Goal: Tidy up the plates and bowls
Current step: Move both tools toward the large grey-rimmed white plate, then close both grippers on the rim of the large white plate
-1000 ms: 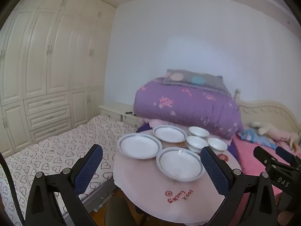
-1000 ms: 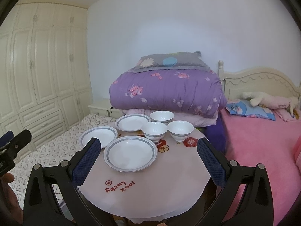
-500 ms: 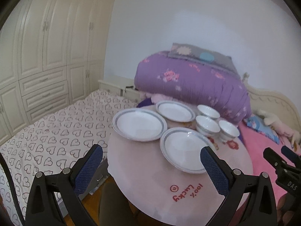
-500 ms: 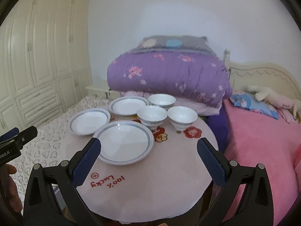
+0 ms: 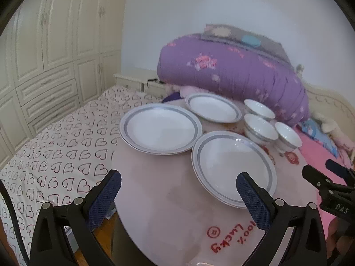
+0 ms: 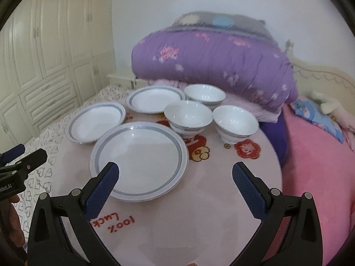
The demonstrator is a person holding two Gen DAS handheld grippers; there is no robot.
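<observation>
Round table (image 6: 221, 210) fills more of both views than a second ago. Your left gripper (image 5: 177, 195) and right gripper (image 6: 175, 182) have come nearer the nearest plate (image 6: 139, 159), fingers spread wide, holding nothing.

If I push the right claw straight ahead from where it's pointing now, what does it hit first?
Most likely the nearest plate: the open right claw points over its near rim, with the bowls farther on. Its height above the table is unclear, so it may pass over it.

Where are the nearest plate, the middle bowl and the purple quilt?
nearest plate (image 6: 138, 158), right wrist view, on its white centre
middle bowl (image 6: 188, 113), right wrist view, inside it
purple quilt (image 6: 213, 64), right wrist view, on its front
</observation>
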